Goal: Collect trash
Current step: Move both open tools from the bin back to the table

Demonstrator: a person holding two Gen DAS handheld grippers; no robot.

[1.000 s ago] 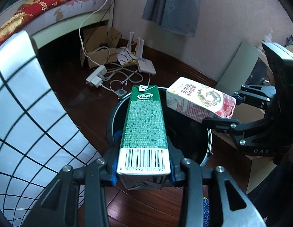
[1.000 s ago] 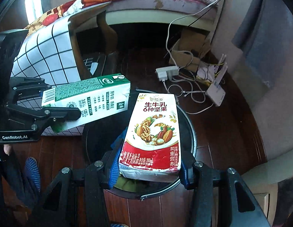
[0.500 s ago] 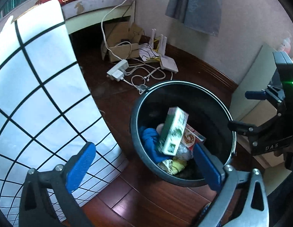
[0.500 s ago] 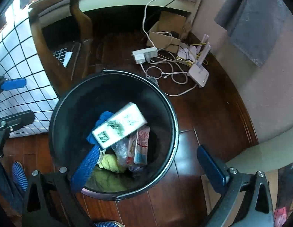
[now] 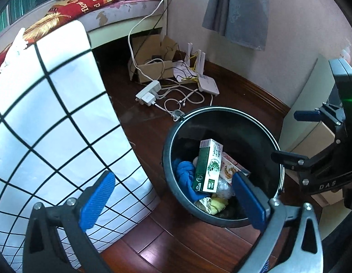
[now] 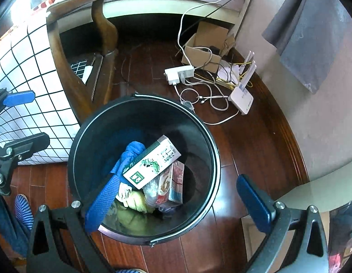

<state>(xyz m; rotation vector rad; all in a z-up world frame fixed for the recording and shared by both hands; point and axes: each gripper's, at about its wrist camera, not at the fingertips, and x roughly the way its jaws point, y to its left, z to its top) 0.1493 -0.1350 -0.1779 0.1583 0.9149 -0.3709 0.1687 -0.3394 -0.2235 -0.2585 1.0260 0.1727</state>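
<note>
We have both cartons in the black bin [image 6: 212, 150], which sits at the centre of the right wrist view and at lower centre-right of the left wrist view. The green carton [image 6: 153, 162] lies tilted on top of a blue cloth [image 6: 130, 152], and the red-and-white carton [image 6: 172, 186] is wedged beside and partly under it, among crumpled wrappers. We judge they landed this way because they fell loose onto soft rubbish, not onto a flat bottom.

Our left hand-held gripper [image 5: 173, 199] hangs over the bin's near rim with its blue pads spread wide and nothing between them; our right hand-held gripper [image 6: 178, 203] is likewise spread and empty. Both point steeply down into the bin, which suits a drop.

The green carton shows a green-and-white logo and some characters too small to read. The right hand-held gripper's body reads "DAS" [image 5: 327, 185] at the right edge of the left wrist view.
</note>
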